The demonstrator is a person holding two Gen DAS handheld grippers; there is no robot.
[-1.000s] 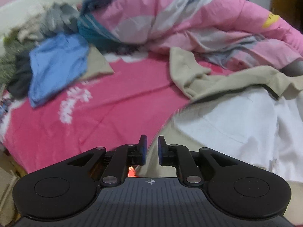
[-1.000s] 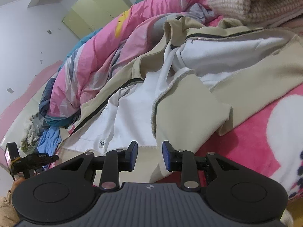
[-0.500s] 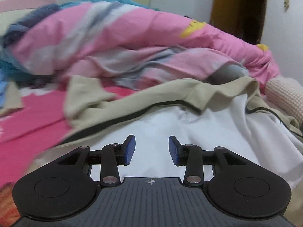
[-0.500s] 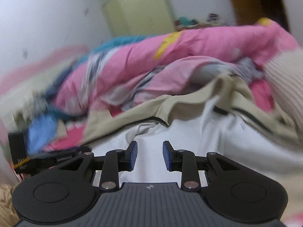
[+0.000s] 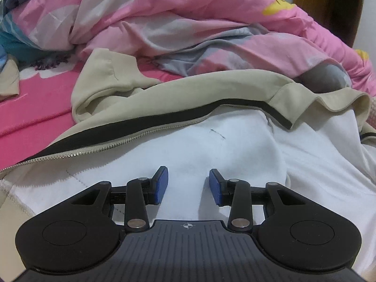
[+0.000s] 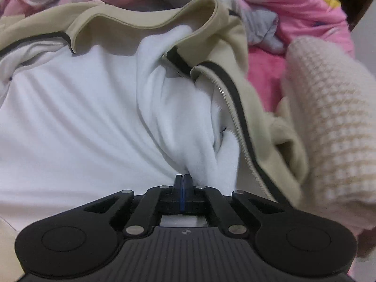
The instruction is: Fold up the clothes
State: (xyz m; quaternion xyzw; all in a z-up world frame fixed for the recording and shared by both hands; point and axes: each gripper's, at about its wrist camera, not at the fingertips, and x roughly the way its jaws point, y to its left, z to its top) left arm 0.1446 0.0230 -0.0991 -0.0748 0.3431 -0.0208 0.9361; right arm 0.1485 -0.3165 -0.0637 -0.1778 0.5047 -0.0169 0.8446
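Left claw (image 5: 188,185): blue pads spread, nothing between them, poised over the white lining of the jacket (image 5: 211,98). Jacket: beige, unzipped, lying open on the pink bed (image 5: 35,108) before a rumpled quilt (image 5: 188,23). Right claw (image 6: 182,181): pressed together, pinching a fold of the jacket's white lining; knit blanket (image 6: 329,117) at right.

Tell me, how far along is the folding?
Barely begun. Nothing looks folded: the beige jacket lies open, its white lining up, on the bed. In hand: the right gripper is shut, pinching a ridge of lining; the left gripper is open above it. All folds remain.
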